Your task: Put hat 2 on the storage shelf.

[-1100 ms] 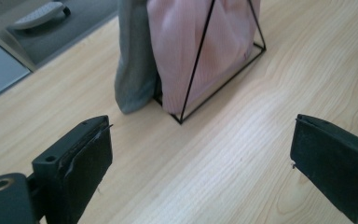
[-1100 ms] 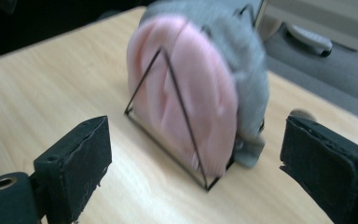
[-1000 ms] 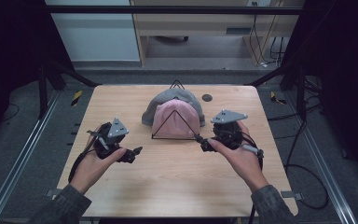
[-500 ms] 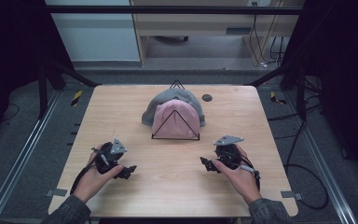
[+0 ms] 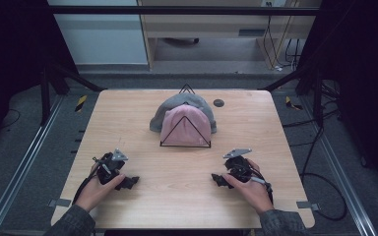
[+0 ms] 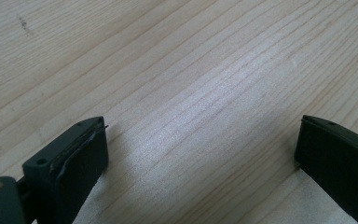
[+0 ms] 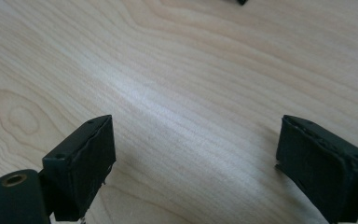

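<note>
**Two hand-held tools resting low on the worktop, hats on a wire stand beyond**

High view. The wooden worktop (image 5: 187, 167) carries, at its far middle, a black wire stand (image 5: 185, 132) shaped as a triangle, with a pink knit hat (image 5: 187, 129) draped over its front and a grey knit hat (image 5: 177, 105) behind and partly under the pink one. A small dark round mark (image 5: 218, 103) lies just right of the grey hat, near the far edge. The left tool (image 5: 128, 183) sits at the near left of the worktop, held in the person's left hand (image 5: 96, 189); the right tool (image 5: 218, 180) sits at the near right, held in the right hand (image 5: 251, 189). Both tools point inward toward the middle of the worktop and are well apart from each other and from the hats. A grey three-cornered plate (image 5: 237, 153) tops the right tool. Grey sleeves enter at the bottom edge.

Left gripper view. The left tool (image 6: 200, 154) has its two black jaws spread wide, with bare wood grain between them and nothing gripped; the jaws lie close above the surface.

Right gripper view. The right tool (image 7: 193, 163) likewise stands spread, its jaws having just opened a little further, with nothing between them but pale wood. A small dark corner of the other tool (image 7: 240, 2) shows at the top edge.
</note>
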`<state>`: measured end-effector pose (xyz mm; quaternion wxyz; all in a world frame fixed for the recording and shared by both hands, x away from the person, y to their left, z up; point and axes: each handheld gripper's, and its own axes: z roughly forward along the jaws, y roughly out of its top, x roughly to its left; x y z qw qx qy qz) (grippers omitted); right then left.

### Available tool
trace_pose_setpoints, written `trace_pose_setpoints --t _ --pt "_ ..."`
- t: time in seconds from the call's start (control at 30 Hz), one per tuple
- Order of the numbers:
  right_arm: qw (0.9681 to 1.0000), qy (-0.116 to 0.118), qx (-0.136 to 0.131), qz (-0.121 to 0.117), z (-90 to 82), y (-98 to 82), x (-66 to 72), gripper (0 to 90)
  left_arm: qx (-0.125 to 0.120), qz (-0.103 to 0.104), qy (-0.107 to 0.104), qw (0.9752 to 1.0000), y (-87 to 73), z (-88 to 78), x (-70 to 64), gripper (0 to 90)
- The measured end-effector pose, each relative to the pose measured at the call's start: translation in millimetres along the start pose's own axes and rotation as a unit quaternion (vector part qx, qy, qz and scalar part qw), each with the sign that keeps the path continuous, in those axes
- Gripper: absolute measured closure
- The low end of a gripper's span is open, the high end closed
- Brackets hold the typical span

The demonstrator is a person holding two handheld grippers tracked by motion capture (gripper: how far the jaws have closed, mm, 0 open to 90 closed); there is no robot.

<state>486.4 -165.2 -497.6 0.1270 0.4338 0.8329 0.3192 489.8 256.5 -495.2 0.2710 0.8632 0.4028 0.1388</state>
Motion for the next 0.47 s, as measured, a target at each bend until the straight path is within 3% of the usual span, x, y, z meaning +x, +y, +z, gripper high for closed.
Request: trace_pose_setpoints --t 0.03,0.17,0.37,0.47 --pt "0.9999 -0.006 -0.002 -0.016 1.9 -1.6 3.1 8.0 -0.006 -0.004 -0.002 1.0 -0.9 1.3 0.2 0.0" --pt "0.9992 -0.018 -0.005 -0.034 4.8 -4.2 7.5 3.4 -0.019 0.0 -0.005 0.9998 -3.9 1.5 1.6 0.0" --pt "0.998 -0.02 -0.05 -0.034 7.8 -13.0 6.2 1.4 -0.023 0.005 -0.008 0.9997 -4.2 2.0 3.1 0.0" --pt "0.9979 -0.021 -0.053 -0.032 7.8 -14.0 6.5 1.3 -0.023 0.007 -0.009 0.9997 -2.3 3.4 4.9 0.0"
